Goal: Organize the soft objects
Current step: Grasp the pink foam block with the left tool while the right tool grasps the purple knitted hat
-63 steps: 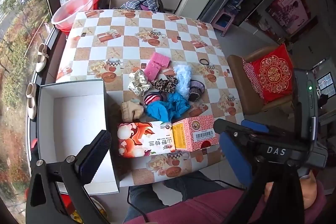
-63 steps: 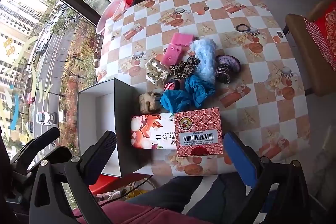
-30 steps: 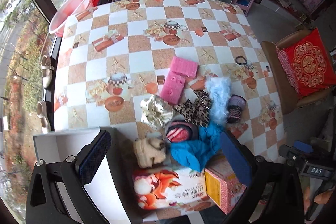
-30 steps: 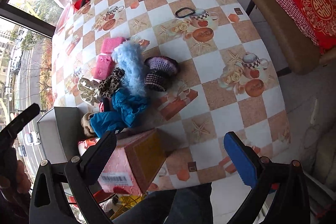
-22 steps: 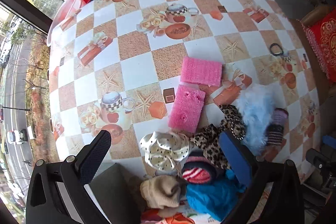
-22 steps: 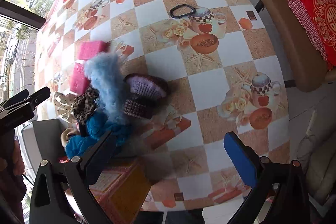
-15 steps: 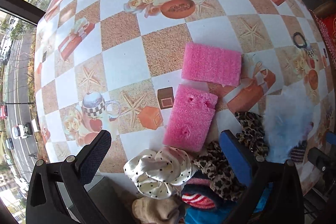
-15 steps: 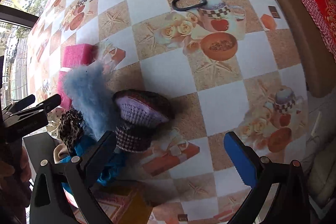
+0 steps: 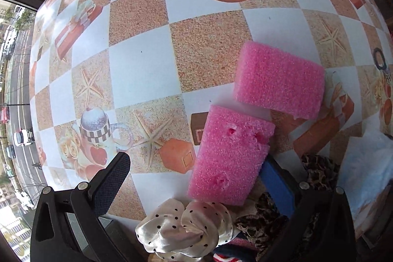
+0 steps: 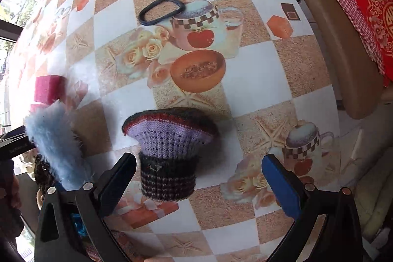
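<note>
- Left wrist view: left gripper [image 9: 196, 184] hangs low over the table [image 9: 140, 70] with its jaws spread wide and nothing between the pads.
- Near pink foam block [image 9: 229, 157], pitted with a few holes, lies flat between the two fingers, close against the blue right-hand pad; whether it touches the pad I cannot tell.
- Second pink foam block [image 9: 278, 81] lies just beyond it, corner to corner.
- Polka-dot satin scrunchie [image 9: 183, 226] sits at the bottom edge, touching the near block; a leopard-print scrunchie [image 9: 316, 172] and pale blue fluffy piece [image 9: 366, 163] crowd in on the right.
- Right wrist view: right gripper [image 10: 199, 182] is likewise wide open and empty, poised over a knitted purple-and-dark piece [image 10: 169, 150], whose cuff end lies between the pads, nearer the black one.
- Blue fluffy piece [image 10: 55, 150] stands to the left of it, a black hair tie [image 10: 161, 10] lies well apart further up the table, and a chair with a red cushion [image 10: 373, 16] stands beyond the table edge.
- Progress, as I judge it: hardly begun. Every soft item in sight lies loose on the tablecloth and neither gripper holds anything; no container shows in either view.
- Likely next: left closes on the near foam block, right on the knitted piece, then everything else remains to be gathered.
</note>
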Demonstrator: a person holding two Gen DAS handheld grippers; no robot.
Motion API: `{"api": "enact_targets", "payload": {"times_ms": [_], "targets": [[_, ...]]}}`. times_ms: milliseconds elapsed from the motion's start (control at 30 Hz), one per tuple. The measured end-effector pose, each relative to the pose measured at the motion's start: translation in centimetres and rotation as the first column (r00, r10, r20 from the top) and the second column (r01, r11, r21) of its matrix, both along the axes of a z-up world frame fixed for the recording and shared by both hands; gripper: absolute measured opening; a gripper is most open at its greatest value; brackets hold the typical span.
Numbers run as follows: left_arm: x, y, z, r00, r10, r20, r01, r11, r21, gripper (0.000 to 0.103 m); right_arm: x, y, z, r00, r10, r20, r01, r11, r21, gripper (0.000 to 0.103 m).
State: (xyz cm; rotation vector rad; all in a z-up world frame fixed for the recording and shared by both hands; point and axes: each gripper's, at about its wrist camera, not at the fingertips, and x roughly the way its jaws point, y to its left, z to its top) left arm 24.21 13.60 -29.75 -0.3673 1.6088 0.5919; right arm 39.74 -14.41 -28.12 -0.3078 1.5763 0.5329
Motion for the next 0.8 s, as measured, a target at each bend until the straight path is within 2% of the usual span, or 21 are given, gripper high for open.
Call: {"api": "enact_targets", "payload": {"times_ms": [133,300,367,400,433,467,500,533,567,633,700,800], "targets": [[0.7,0.2,-0.7,1.000,-0.025,0.001,0.025,1.000,0.004,0.103,0.0,1.2,-0.1,0.999,0.050,0.012,-0.050,0.999,0.014,0.103],[1.8,-0.4,-0.4,0.999,-0.028,-0.017,0.028,1.000,-0.003,0.103,-0.5,3.0,-1.7,0.995,0.103,0.010,-0.102,0.994,-0.032,0.103],[2.2,-0.5,-0.1,0.999,-0.032,-0.013,0.032,0.999,-0.014,0.097,-0.6,3.1,-1.6,0.994,0.107,0.025,-0.105,0.993,-0.049,0.102],[2.3,-0.6,0.1,0.999,-0.035,-0.006,0.035,0.999,-0.018,0.094,-0.8,3.2,-1.6,0.992,0.117,0.037,-0.115,0.992,-0.050,0.090],[2.6,-0.8,0.3,0.999,-0.035,0.005,0.035,0.999,-0.029,0.087,-1.0,3.4,-1.5,0.990,0.133,0.041,-0.131,0.990,-0.049,0.077],[2.8,-0.9,0.6,0.999,-0.032,0.022,0.033,0.998,-0.051,0.075,-1.2,3.7,-1.6,0.987,0.152,0.055,-0.148,0.987,-0.065,0.075],[3.1,-1.1,0.8,0.999,-0.025,0.039,0.028,0.996,-0.083,0.066,-1.4,3.7,-1.6,0.984,0.168,0.059,-0.164,0.984,-0.074,0.072],[3.3,-1.3,1.0,0.998,-0.017,0.061,0.024,0.993,-0.116,0.049,-1.6,3.7,-1.7,0.983,0.175,0.062,-0.170,0.983,-0.073,0.068],[3.6,-1.4,1.1,0.998,-0.014,0.059,0.021,0.993,-0.112,0.050,-1.8,3.5,-1.6,0.983,0.172,0.067,-0.168,0.983,-0.070,0.065],[3.8,-1.7,1.6,0.999,-0.025,0.042,0.027,0.999,-0.045,0.049,-1.6,3.2,-0.8,0.985,0.155,0.071,-0.152,0.987,-0.046,0.040],[3.3,-1.5,2.7,0.997,-0.008,0.075,0.011,0.999,-0.042,0.049,-0.9,2.0,0.2,0.992,0.119,0.044,-0.119,0.993,0.006,0.040],[3.2,-1.4,4.8,0.993,0.000,0.119,0.001,1.000,-0.015,0.049,-0.8,1.5,1.9,0.990,0.127,0.064,-0.129,0.991,0.030,0.040]]}}
